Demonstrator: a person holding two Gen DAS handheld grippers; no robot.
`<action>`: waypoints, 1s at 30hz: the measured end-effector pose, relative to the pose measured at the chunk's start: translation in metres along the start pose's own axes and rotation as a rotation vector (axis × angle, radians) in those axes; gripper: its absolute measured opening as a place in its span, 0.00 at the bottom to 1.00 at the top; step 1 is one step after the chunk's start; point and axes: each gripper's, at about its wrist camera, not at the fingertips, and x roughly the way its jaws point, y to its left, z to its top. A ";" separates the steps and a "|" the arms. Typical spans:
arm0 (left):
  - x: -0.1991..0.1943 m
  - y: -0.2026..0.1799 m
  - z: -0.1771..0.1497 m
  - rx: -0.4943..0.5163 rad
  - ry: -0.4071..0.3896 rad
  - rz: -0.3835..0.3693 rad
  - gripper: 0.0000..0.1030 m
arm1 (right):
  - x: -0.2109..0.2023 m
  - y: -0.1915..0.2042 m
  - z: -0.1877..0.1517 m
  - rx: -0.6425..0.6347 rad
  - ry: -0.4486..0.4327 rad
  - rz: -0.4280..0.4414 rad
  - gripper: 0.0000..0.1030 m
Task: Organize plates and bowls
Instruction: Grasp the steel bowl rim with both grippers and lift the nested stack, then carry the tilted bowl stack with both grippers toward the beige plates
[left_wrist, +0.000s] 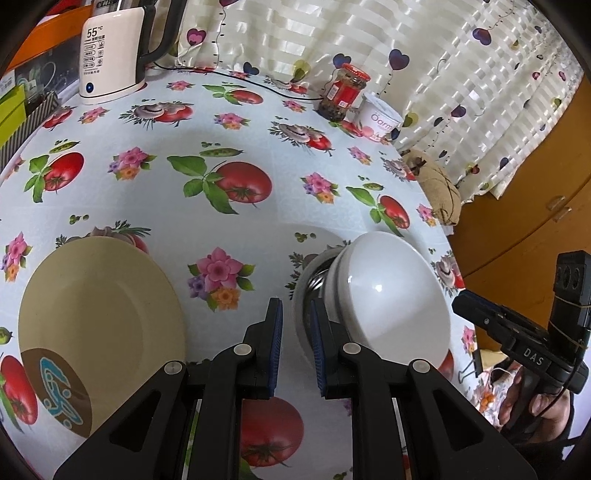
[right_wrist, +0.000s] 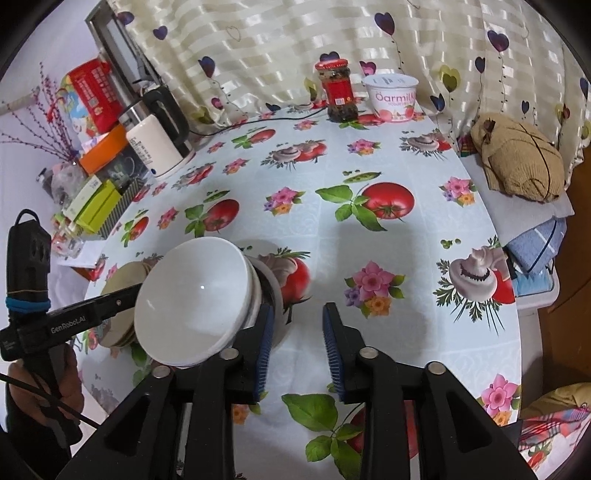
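A stack of white bowls (left_wrist: 391, 295) sits on the flowered tablecloth, with a metal bowl (left_wrist: 314, 288) under it; the stack also shows in the right wrist view (right_wrist: 195, 299). A beige plate (left_wrist: 99, 314) lies to its left; it shows as a small stack of plates in the right wrist view (right_wrist: 122, 284). My left gripper (left_wrist: 296, 347) is open, its right finger against the bowl stack's left side. My right gripper (right_wrist: 297, 349) is open and empty, its left finger beside the bowls' right rim.
A white kettle (left_wrist: 110, 55), a red-lidded jar (left_wrist: 341, 92) and a yogurt tub (left_wrist: 380, 118) stand along the table's far edge by the curtain. Boxes (right_wrist: 99, 203) crowd the left edge. A tan cloth bundle (right_wrist: 517, 158) lies beyond the right edge.
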 end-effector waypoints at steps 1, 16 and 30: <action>0.001 0.001 -0.001 -0.002 0.003 0.002 0.15 | 0.002 -0.001 0.000 0.002 0.006 0.002 0.35; 0.015 0.019 -0.009 -0.072 0.039 -0.059 0.15 | 0.027 -0.013 -0.015 0.094 0.074 0.130 0.29; 0.030 0.014 -0.011 -0.084 0.073 -0.112 0.15 | 0.044 -0.018 -0.025 0.125 0.111 0.198 0.29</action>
